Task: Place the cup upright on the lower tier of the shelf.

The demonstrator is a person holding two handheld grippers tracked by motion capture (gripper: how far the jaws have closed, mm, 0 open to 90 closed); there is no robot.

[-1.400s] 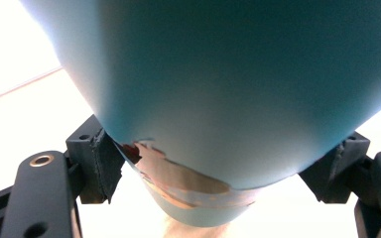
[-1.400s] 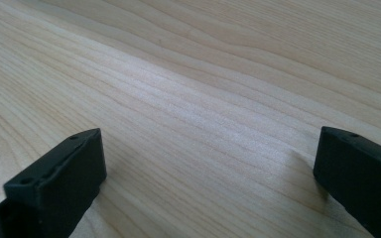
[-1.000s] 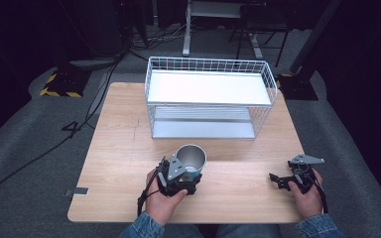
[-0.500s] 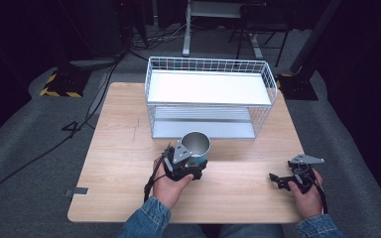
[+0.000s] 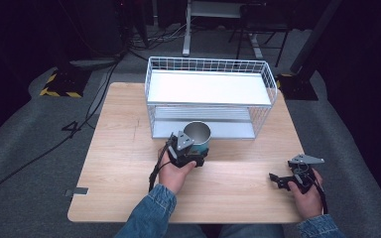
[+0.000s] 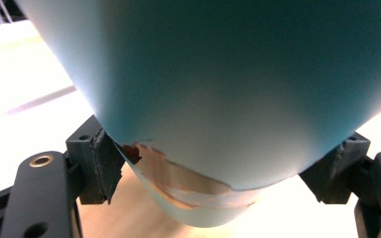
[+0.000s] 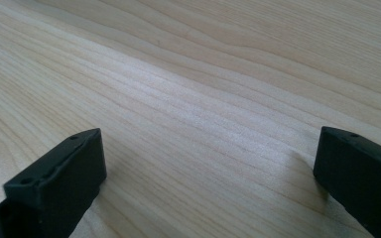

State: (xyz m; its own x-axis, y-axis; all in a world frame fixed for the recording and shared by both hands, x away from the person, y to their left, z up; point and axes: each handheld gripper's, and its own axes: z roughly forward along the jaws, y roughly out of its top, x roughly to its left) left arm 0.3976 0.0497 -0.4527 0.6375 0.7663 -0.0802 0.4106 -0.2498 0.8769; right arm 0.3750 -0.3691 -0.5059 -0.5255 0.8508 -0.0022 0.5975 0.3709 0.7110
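The left hand-held gripper [image 5: 194,154] is grasping the upright teal cup [image 5: 197,137] just before the wire rack's [image 5: 208,94] lower shelf, while the right hand-held gripper [image 5: 280,178] is lying released, well apart on the desk [image 5: 119,148].

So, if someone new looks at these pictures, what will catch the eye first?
Most likely the teal cup with its shiny inside, held in the left gripper near the middle of the wooden table, just in front of the white wire rack. Next comes the rack itself, bright against the dark room. The right gripper rests open near the table's right front corner.
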